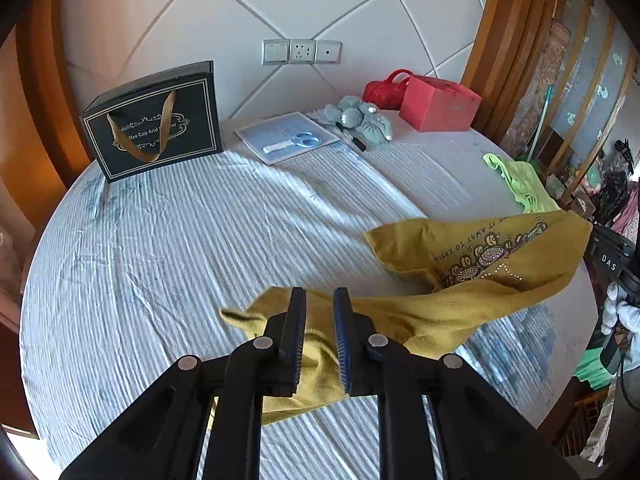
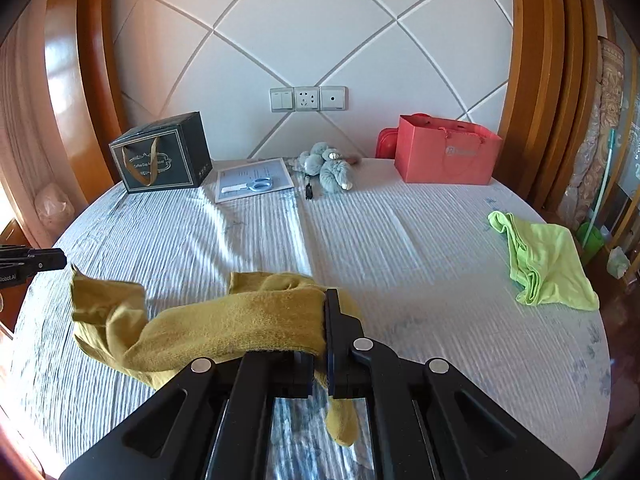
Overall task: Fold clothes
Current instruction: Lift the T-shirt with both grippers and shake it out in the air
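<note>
A mustard-yellow shirt (image 1: 472, 276) with a printed, studded front hangs stretched between both grippers above the round bed. My left gripper (image 1: 320, 300) has its jaws a small gap apart with the shirt's fabric between them. My right gripper (image 2: 322, 300) is shut on the shirt (image 2: 224, 328), whose bunched fabric covers the left finger and dangles below. A light green garment (image 2: 544, 264) lies crumpled at the bed's right edge; it also shows in the left wrist view (image 1: 520, 180).
The bed has a striped pale blue sheet (image 2: 400, 240). At the back stand a black gift bag (image 2: 164, 156), a paper with scissors (image 2: 252, 184), a grey plush toy (image 2: 328, 164), a pen (image 2: 309, 190), a pink bag (image 2: 448, 156) and a red handbag (image 1: 384, 88).
</note>
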The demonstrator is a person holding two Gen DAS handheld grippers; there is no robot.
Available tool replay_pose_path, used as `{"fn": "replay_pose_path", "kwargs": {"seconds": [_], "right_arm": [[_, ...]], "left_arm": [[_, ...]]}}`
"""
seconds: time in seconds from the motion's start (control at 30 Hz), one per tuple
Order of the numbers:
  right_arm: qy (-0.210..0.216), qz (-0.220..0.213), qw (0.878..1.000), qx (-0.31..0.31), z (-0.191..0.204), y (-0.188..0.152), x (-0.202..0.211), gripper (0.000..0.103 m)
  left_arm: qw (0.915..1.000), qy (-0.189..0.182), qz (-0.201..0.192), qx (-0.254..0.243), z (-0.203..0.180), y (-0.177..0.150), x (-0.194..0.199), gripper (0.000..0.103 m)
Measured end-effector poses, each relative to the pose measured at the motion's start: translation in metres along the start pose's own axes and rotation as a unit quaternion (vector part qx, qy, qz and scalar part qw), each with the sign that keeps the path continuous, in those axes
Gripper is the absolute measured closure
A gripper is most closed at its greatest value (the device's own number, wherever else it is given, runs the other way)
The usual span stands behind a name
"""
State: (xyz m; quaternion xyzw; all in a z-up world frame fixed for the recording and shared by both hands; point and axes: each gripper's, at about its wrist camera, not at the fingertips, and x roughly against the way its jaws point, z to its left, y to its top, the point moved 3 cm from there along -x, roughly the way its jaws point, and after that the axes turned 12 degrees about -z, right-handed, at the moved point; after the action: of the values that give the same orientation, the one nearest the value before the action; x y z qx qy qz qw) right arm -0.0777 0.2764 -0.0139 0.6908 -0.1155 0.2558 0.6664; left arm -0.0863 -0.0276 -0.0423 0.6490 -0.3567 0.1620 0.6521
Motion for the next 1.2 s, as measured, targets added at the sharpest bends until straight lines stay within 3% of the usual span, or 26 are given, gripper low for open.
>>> {"fn": "replay_pose_path", "kwargs": {"seconds": [0.03, 0.1, 0.13, 0.27, 0.4, 0.6, 0.63, 0.7, 0.9, 1.07, 1.2], "right_arm": [[0.003, 0.006, 1.0, -0.002, 0.001, -0.005, -0.002, 0.1], [0.008, 0.016, 1.0, -0.005, 0.002, -0.012, -0.005, 0.1], [0.007, 0.019, 1.0, -0.004, 0.003, -0.015, -0.006, 0.1], [0.003, 0.026, 1.0, -0.008, -0.003, -0.021, -0.006, 0.1], [-0.001, 0.038, 0.999, -0.011, -0.007, -0.03, -0.003, 0.1], [-0.005, 0.057, 0.998, -0.013, -0.013, -0.043, -0.001, 0.1], [-0.006, 0.06, 0.998, -0.013, -0.014, -0.044, -0.001, 0.1], [-0.007, 0.063, 0.998, -0.012, -0.014, -0.046, -0.002, 0.1], [-0.011, 0.063, 0.998, -0.009, -0.014, -0.047, -0.003, 0.1], [-0.014, 0.033, 0.999, 0.004, -0.013, -0.029, 0.0, 0.1], [-0.014, -0.009, 1.0, 0.026, -0.009, 0.004, -0.001, 0.1]], "left_arm": [[1.0, 0.003, 0.009, -0.002, -0.001, -0.006, -0.004, 0.084], [0.9995, 0.007, 0.03, -0.006, -0.001, -0.018, -0.014, 0.067], [0.9992, 0.002, 0.04, -0.007, -0.003, -0.025, -0.018, 0.065], [0.9968, -0.008, 0.078, -0.019, -0.011, -0.053, -0.037, 0.062], [0.9936, 0.021, 0.107, -0.031, -0.011, -0.075, -0.066, 0.061], [0.9898, 0.03, 0.139, 0.004, -0.001, -0.096, -0.099, 0.062], [0.9903, 0.024, 0.136, 0.012, -0.001, -0.096, -0.099, 0.065], [0.9913, 0.01, 0.129, 0.024, -0.001, -0.095, -0.098, 0.095], [0.9965, 0.007, 0.081, 0.019, -0.005, -0.074, -0.072, 0.098], [0.9998, 0.01, 0.0, 0.019, 0.0, -0.023, -0.03, 0.098], [0.9979, 0.022, -0.059, 0.015, 0.011, 0.028, -0.006, 0.098]]}}
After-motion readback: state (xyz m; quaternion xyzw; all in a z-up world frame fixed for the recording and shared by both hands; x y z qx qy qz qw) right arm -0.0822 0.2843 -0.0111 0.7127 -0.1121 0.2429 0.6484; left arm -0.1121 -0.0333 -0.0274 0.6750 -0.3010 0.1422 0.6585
